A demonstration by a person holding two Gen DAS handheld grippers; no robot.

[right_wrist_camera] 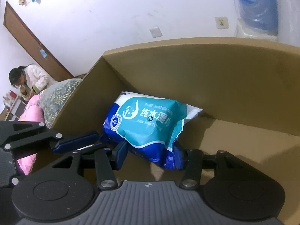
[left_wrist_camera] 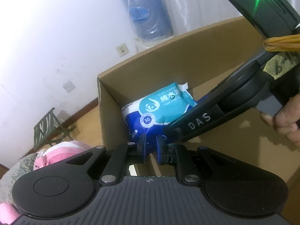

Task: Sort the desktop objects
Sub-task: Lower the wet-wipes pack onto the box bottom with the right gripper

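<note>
One wipes pack (right_wrist_camera: 148, 125) lies in the cardboard box (right_wrist_camera: 225, 78), long axis toward the back wall, torn end up-right. Right gripper (right_wrist_camera: 150, 154) angled down, half open, fingers straddling the pack's near end; left gripper (left_wrist_camera: 151, 148) nearly closed, empty, angled down over the box.

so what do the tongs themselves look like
Both tongs are black linkages on a ribbed grey base, with blue fingers. The right tongs carry white "DAS" lettering, a green light, yellow rubber bands and handwritten tape. The left tongs show no markings.
</note>
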